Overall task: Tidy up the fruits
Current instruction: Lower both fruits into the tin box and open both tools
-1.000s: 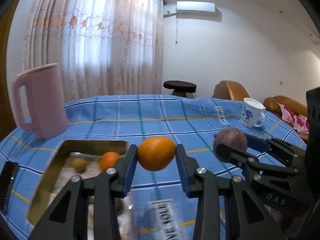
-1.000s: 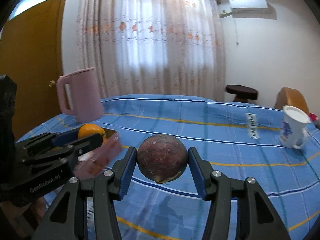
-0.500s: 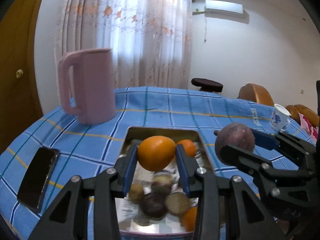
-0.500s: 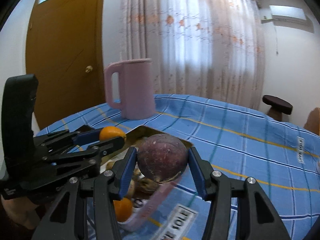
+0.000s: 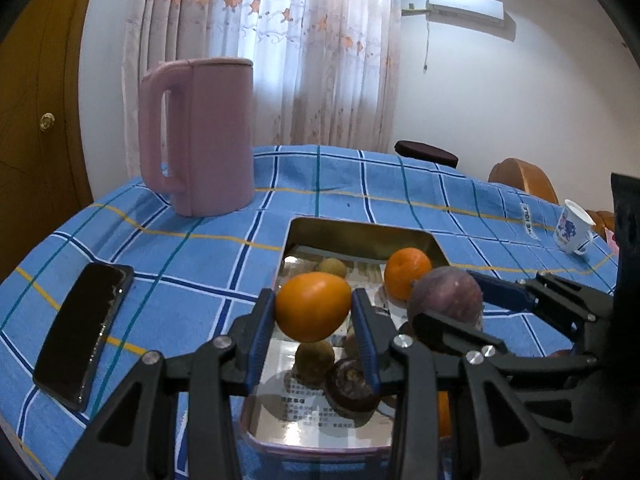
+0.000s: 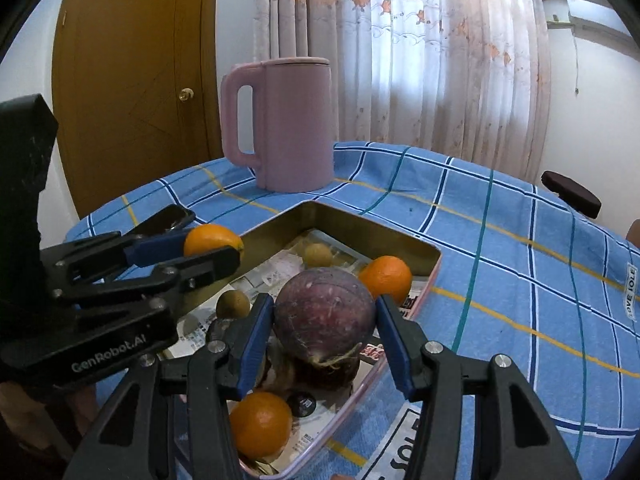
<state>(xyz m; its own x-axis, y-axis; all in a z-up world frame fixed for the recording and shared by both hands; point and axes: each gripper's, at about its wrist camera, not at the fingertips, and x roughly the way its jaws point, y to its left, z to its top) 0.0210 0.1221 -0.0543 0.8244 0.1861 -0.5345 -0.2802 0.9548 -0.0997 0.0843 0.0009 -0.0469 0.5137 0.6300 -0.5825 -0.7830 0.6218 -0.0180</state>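
The left tool (image 5: 313, 312) is clenched on a smooth orange citrus fruit (image 5: 313, 306), and the right tool (image 6: 324, 326) grips a round, dull purple passion fruit (image 6: 325, 318); both fruits hang above the rectangular gold-walled tin tray (image 5: 362, 229) lined with printed paper. Much of the tray's contents is hidden: in the left wrist view the black tool arms cover its near edge and corners, and an orange at 5 o'clock shows only as a sliver. In the right wrist view the dark fruits under the passion fruit are too shadowed to identify, and the black smartphone (image 6: 170, 217) at 9 o'clock is mostly masked by the left tool. Visible in the tray are a loose orange (image 6: 386, 278), another orange (image 6: 260, 424) at the near end, and two small brownish-green fruits (image 6: 318, 255). Compared with half a second ago, both tools have moved farther over the tray, and the tall pink plastic jug (image 5: 200, 136) on the blue checked bench cloth (image 5: 360, 176) looms larger at 11 o'clock.
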